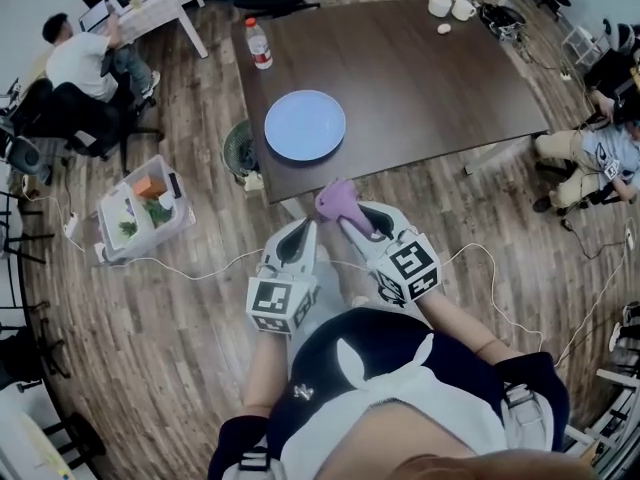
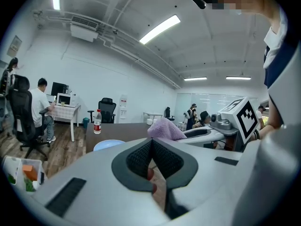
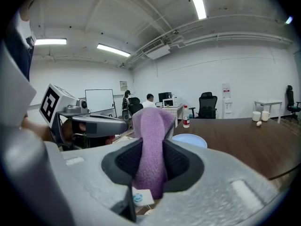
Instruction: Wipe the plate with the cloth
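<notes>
Right gripper view: my right gripper (image 3: pixel 153 147) clamps fuzzy purple cloth (image 3: pixel 150 121) — long axis along jaws, tip toward round pale-blue plate (image 3: pixel 189 140). Left gripper (image 2: pixel 151 142) closed, empty.

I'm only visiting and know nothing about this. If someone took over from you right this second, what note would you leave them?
Right gripper: shut on the purple cloth, which sticks up from between its jaws.
Left gripper: shut, nothing in it.
Plate: lies on the brown table, near the front edge.
Done: the cloth is in the gripper.
Left: both grippers are short of the table and the cloth is not touching the plate. Bring the cloth over and wipe the plate.
</notes>
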A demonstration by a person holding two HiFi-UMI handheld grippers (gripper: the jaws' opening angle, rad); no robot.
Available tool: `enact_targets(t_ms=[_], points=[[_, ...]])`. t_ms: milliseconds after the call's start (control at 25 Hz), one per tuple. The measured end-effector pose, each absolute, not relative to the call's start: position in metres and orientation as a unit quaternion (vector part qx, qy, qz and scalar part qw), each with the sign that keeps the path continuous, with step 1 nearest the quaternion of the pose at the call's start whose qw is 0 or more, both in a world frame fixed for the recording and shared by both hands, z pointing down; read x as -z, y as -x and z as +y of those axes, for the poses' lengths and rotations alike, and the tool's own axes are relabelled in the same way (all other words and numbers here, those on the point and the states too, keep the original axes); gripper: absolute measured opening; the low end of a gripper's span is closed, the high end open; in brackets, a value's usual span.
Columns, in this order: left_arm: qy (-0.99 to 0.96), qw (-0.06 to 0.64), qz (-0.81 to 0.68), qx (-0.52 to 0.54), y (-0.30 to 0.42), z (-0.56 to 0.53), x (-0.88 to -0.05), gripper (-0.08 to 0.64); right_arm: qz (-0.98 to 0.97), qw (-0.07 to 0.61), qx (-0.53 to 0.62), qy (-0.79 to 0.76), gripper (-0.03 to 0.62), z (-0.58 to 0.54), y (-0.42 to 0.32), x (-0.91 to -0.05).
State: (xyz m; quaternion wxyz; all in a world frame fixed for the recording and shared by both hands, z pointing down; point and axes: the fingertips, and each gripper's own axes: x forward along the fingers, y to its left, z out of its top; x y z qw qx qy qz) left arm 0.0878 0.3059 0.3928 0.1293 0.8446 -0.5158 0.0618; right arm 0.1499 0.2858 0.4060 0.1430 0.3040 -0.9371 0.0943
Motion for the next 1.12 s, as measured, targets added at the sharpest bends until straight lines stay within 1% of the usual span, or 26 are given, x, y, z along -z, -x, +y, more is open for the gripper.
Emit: enact_targets(t_ms=[280,560,1120], points=[[-0.852,0.122,-0.505,-0.063,-0.034,0.233,-0.389,0.005,-0.935,0.152,-0.089,-0.309,0.115,0.212,-0.096,-0.406],[-0.855,0.127,-0.498,-0.062,0.002,0.195,-0.4,0.005,-0.931,0.168,-0.092,-0.311,0.115,0.179,-0.063,-0.417],[-0.851,0.166,-0.493,-0.074,0.024,0.152,-0.441,0.005,-0.936,0.21,-0.094,-0.268,0.115,0.141,-0.029,-0.451]])
